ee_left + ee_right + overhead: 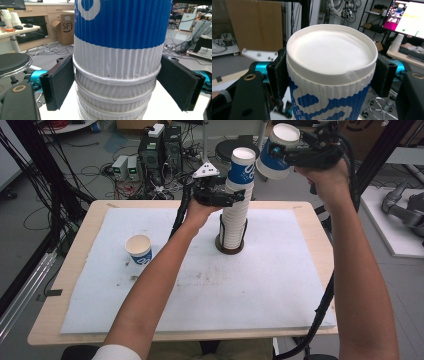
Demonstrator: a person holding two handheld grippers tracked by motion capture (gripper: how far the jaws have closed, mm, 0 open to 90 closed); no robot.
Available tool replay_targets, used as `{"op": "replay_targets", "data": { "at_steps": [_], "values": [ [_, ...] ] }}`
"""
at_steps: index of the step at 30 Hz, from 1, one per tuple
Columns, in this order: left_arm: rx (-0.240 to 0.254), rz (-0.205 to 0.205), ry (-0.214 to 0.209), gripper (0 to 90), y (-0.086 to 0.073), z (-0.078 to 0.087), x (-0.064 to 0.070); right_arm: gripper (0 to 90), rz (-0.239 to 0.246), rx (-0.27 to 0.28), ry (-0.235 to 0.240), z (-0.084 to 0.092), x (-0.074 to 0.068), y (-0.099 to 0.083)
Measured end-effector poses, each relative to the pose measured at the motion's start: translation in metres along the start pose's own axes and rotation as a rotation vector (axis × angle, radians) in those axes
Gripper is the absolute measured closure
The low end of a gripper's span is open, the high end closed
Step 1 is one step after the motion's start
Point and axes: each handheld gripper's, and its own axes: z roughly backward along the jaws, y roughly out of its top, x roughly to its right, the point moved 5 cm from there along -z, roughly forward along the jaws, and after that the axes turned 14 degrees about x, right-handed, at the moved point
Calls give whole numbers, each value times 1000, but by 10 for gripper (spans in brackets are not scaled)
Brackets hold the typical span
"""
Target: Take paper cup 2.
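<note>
While 1 cup already stands at 9 o'clock on the table, the left gripper clamps the stack at center; the right gripper, at 1 o'clock, grips a lifted cup, yet to be set down.

One cup stack, two loose cups, seemingly.

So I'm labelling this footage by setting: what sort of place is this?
Likely a robotics lab or workshop: computer boxes and loose cables crowd the floor beyond the table, and a lit monitor sits on a desk.
</note>
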Motion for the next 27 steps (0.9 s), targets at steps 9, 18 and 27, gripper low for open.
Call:
{"op": "replay_targets", "data": {
  "at_steps": [9, 18, 27],
  "values": [
    [26, -15, 14, 148, 2, 3, 0, 287, -18, -37, 21, 20, -9, -35],
    [43, -8, 27, 146, 6, 18, -3, 287, -59, -63, 28, 26, -13, -69],
    [56, -4, 5, 146, 6, 51, -1, 287, -74, -96, 45, 23, -23, -99]
  ]
}}
